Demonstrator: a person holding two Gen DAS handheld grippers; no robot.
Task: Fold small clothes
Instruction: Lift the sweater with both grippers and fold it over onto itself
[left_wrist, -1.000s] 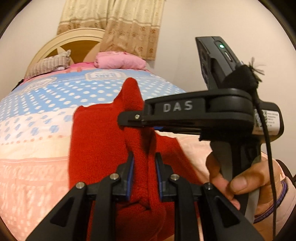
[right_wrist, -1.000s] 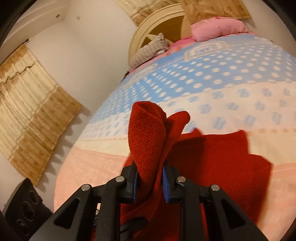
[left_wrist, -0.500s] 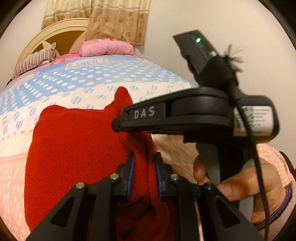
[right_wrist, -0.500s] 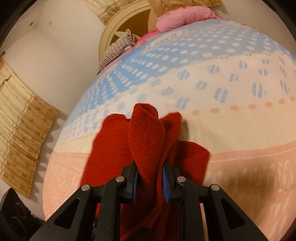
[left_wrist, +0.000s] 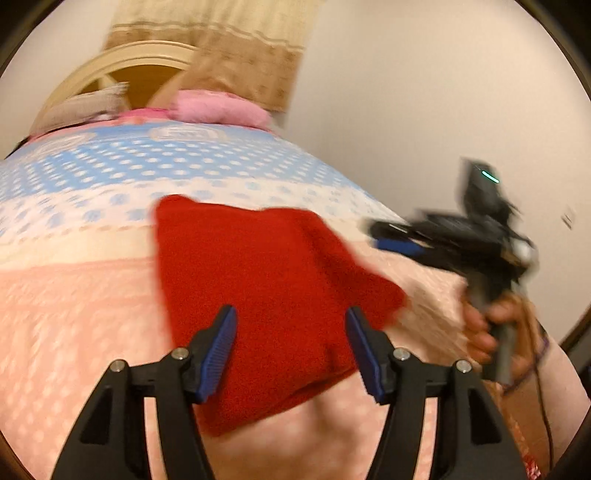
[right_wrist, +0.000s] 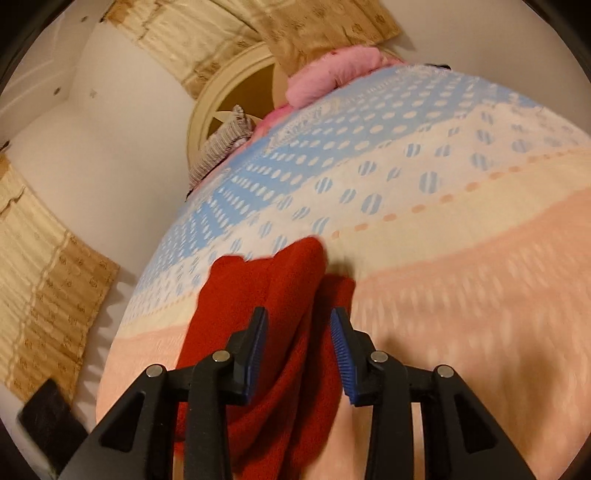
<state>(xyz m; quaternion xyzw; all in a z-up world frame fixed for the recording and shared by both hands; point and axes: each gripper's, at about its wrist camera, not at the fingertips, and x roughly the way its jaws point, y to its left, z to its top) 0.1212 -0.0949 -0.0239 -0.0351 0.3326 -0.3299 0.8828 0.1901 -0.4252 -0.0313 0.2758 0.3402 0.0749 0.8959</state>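
Red cloth (left_wrist: 273, 295) lies folded on the bed (left_wrist: 74, 314), right under both hand-held grippers. The left one (left_wrist: 291, 350) is wide apart and empty. The right one (right_wrist: 299, 354) is apart too, with cloth bunched loosely between its fingers.

red garment (left_wrist: 266, 295): 1 | claw (left_wrist: 291, 350): 2 | pillows (left_wrist: 221, 110): 2

No words or numbers can be read here. The blanket (left_wrist: 110, 177) has a small white patch (left_wrist: 188, 133) near the pillows, and it may hold letters, but they are too blurry to read. The same patch (right_wrist: 295, 127) in the right wrist view is too small to read. The right gripper (left_wrist: 397, 243) is blurred, and no label on it can be read.
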